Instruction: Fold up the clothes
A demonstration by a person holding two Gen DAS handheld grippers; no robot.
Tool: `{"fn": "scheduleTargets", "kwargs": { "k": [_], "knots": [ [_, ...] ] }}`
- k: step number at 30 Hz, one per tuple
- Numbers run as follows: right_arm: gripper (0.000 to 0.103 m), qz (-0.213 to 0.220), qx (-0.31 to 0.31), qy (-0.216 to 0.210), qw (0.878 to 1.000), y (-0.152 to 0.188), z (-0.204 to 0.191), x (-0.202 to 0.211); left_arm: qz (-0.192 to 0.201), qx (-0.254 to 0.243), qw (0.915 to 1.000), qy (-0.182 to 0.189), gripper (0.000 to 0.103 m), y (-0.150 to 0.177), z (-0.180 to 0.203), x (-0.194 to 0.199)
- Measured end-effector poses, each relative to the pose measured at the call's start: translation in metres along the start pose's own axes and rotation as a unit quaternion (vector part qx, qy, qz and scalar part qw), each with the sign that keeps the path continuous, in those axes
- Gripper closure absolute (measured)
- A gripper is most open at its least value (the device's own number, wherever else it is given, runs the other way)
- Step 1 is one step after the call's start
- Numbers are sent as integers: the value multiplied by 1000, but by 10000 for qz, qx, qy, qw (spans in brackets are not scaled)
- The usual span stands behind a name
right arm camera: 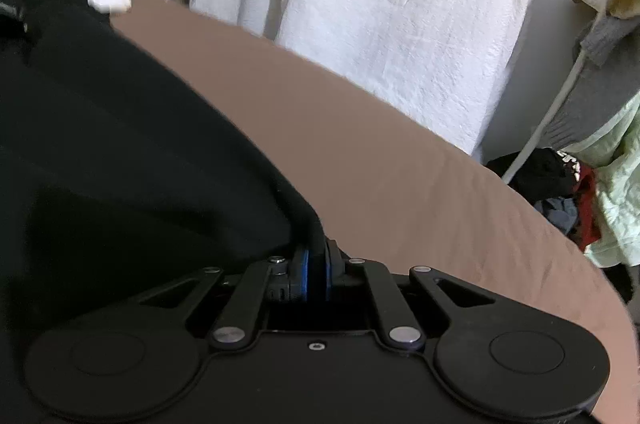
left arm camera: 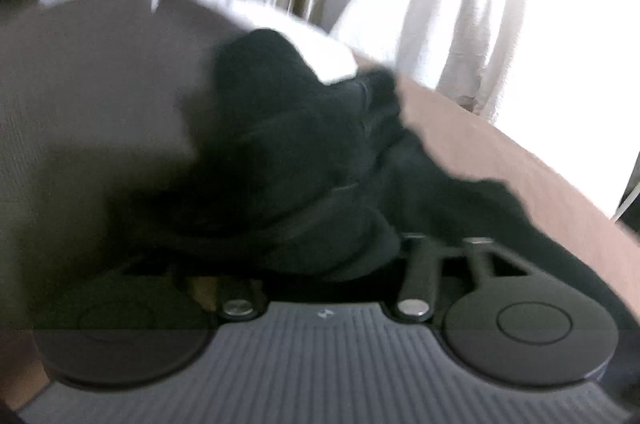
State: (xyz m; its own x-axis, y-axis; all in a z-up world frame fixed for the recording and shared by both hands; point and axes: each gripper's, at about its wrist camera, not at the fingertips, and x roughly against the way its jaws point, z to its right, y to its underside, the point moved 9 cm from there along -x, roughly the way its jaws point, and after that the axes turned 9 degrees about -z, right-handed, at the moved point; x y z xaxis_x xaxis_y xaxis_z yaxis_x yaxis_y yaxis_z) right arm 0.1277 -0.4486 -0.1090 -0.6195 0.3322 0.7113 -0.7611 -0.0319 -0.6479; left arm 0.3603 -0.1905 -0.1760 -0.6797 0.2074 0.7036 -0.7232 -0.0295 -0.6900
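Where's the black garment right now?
The black garment lies bunched on the brown surface, filling the left of the right wrist view. Its edge is pinched in the right gripper, with hanging white clothes behind.

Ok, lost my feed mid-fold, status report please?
Right claw shut on black garment edge. Left claw buried in bunched cloth, state unclear. Garment on brown table. Nothing in the way.
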Motion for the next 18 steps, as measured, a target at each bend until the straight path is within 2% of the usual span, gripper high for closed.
{"fn": "scheduleTargets", "kwargs": {
  "k": [1, 2, 5, 7, 12, 16, 17, 18],
  "knots": [
    [95, 209, -100, -30, 9997, 0, 3, 7, 256, -328, 9989, -225, 80, -11, 12, 14],
    [95, 401, -97, -57, 9991, 0, 2, 13, 415, -503, 9974, -300, 82, -19, 19, 24],
    [95, 674, -16, -44, 9977, -1, -4, 31, 614, -416, 9969, -253, 83, -35, 13, 46],
    [95, 776, 43, -200, 9968, -3, -11, 44, 746, -359, 9963, -222, 83, -46, 9, 61],
    [97, 1004, 458, -3, 9939, -10, -25, 65, 1045, -194, 9942, -144, 82, -72, -2, 98],
    [96, 1208, 653, -41, 9905, -23, -34, 74, 510, 58, 9986, -108, 81, -54, -48, 67],
    [91, 1090, 643, -84, 9919, -22, -35, 66, 312, 84, 9994, -78, 75, -47, -58, 56],
    [89, 970, 649, -121, 9931, -20, -36, 57, -177, 37, 9998, 65, 66, -36, -66, 31]
  ]
}}
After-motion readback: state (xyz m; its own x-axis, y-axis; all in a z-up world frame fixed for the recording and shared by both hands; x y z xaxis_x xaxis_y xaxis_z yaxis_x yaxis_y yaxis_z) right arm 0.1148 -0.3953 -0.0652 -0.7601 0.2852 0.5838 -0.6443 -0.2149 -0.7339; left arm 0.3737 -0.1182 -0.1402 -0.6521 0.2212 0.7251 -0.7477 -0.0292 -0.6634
